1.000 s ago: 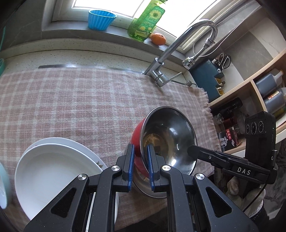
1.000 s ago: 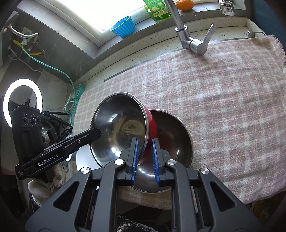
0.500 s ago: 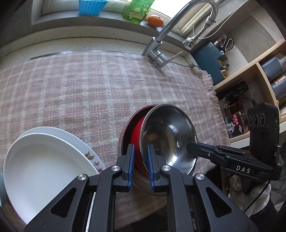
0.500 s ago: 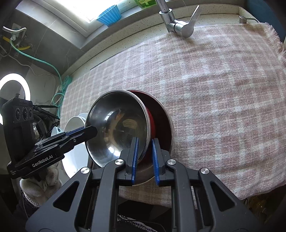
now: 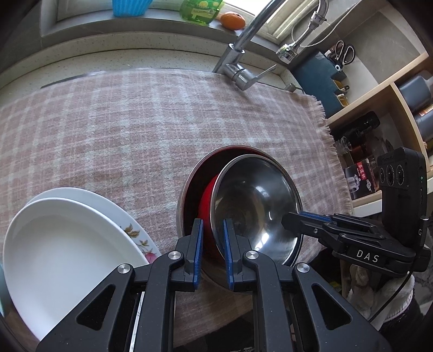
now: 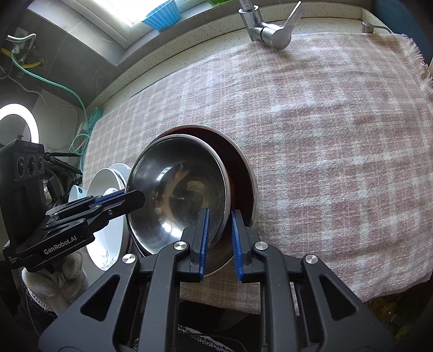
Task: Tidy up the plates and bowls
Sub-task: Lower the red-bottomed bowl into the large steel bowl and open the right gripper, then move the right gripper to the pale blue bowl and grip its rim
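The steel bowl point(image 5: 254, 200) (red outside) sits tilted inside a larger bowl point(image 5: 189, 186) at lower centre, its rim pinched by the left tool point(image 5: 211, 251) and right tool point(image 6: 219, 241). White plates point(image 5: 62, 243) lie stacked at lower left; nesting looks nearly finished.

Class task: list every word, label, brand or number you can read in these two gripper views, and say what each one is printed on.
"DAS": on the right gripper, on its black body in the left wrist view.
"GenRobot.AI": on the left gripper, on its black body in the right wrist view; the smaller print below it is too small to read.
Red box on the shelf: print too small to read.
Green bottle on the windowsill: label unreadable.
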Demonstrator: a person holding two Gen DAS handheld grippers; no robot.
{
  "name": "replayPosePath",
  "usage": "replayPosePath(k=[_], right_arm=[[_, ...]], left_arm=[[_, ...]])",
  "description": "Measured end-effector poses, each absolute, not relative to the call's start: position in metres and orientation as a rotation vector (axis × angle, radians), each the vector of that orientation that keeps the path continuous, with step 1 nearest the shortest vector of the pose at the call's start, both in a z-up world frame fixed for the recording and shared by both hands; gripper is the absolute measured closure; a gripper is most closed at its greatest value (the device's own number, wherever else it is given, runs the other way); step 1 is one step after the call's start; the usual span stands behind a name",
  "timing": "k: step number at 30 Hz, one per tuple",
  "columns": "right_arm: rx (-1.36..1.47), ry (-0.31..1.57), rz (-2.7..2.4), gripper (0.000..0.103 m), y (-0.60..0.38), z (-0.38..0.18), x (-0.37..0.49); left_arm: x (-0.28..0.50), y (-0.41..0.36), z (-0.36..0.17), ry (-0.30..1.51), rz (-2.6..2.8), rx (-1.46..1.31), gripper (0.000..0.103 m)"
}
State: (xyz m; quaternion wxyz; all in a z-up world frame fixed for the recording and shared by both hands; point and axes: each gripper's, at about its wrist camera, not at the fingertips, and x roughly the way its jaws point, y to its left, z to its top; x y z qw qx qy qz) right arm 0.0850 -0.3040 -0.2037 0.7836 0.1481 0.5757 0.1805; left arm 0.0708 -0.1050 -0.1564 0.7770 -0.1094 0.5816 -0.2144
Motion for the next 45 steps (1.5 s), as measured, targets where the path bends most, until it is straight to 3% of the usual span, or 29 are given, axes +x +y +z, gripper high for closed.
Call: replayPosePath(k=[5, 17, 25, 29, 34, 36, 45], right_arm=[[0.305, 1.239, 0.382, 0.085, -0.304, -0.203, 0.085], [0.299, 1.222, 0.396, 0.070, -0.300, -0.199, 0.083], [0.269, 1.153, 0.392, 0.034, -0.295, -0.180, 0.079], [0.293, 1.130, 0.398, 0.034, -0.297, -0.172, 0.079], [0.330, 1.086, 0.397, 0.021, -0.298, -0.162, 0.077], [0.344, 1.073, 0.404, 0.020, -0.297, -0.157, 0.077], [0.345, 1.039, 0.467, 0.014, -0.270, -0.138, 0.080]], left_arm=[[0.070, -0.109, -0.158, 1.269, -0.467, -0.222, 0.091], [0.068, -0.109, -0.156, 1.261, -0.469, -0.215, 0.084], [0.065, -0.107, -0.147, 1.231, -0.472, -0.221, 0.076], [0.063, -0.103, -0.139, 1.207, -0.472, -0.226, 0.074], [0.058, -0.094, -0.130, 1.181, -0.467, -0.240, 0.060], [0.056, -0.089, -0.127, 1.171, -0.455, -0.247, 0.049], [0.039, -0.047, -0.114, 1.115, -0.383, -0.313, 0.048]])
